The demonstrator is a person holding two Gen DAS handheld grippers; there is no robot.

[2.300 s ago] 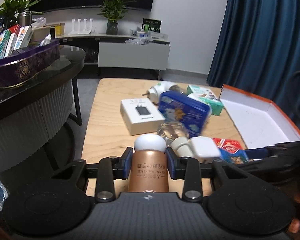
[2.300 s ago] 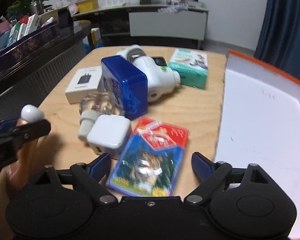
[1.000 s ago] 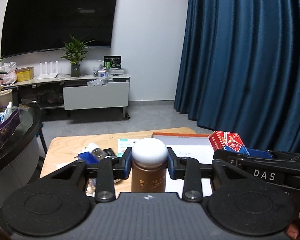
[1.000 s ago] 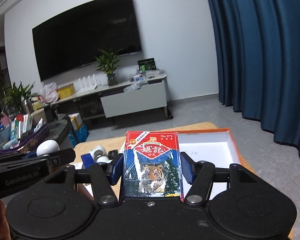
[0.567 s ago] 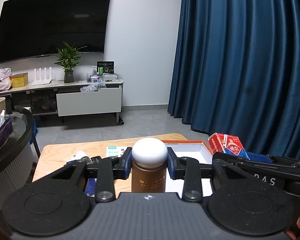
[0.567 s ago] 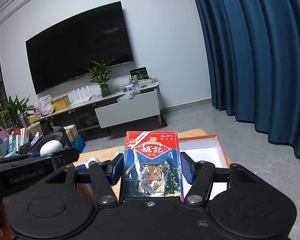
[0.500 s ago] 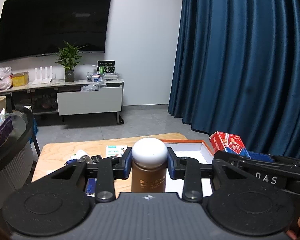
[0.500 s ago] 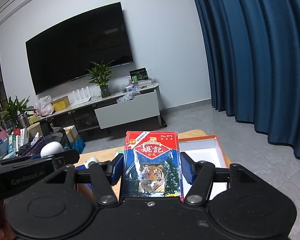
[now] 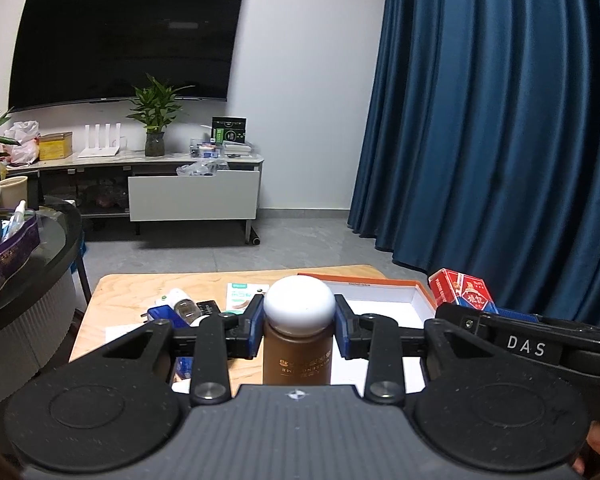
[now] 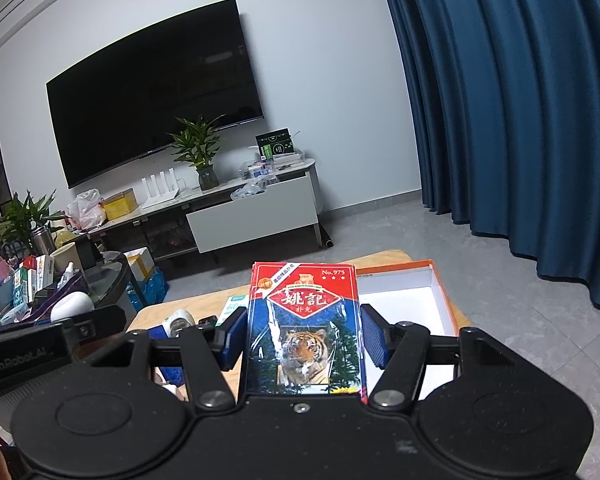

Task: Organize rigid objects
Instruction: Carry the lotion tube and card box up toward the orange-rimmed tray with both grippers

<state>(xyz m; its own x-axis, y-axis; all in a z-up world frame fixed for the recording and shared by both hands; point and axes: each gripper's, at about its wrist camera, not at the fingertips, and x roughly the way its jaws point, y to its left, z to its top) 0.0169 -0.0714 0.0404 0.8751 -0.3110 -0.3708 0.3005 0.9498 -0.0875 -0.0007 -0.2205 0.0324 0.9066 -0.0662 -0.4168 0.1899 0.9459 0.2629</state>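
Brown bottle (image 9: 298, 354) with white cap clamped upright in left gripper (image 9: 299, 330) at lower centre, red-blue card pack (image 10: 305, 330) gripped by right gripper (image 10: 303, 340), both above wooden table (image 9: 128, 292), orange-rimmed white box (image 10: 436, 300) beyond at right, 1 dark TV (image 9: 124, 38) upper left.

In your right wrist view, the card box (image 10: 304, 328) with the tiger picture reads "No.975" at its top right, above large Chinese characters "姚記" on a red banner. The side of the left gripper (image 10: 52, 344) there shows "GenRobot.AI". In your left wrist view, a label on the right gripper (image 9: 526, 346) reads "DAS". The brown bottle (image 9: 298, 354) carries gold print too small to read.
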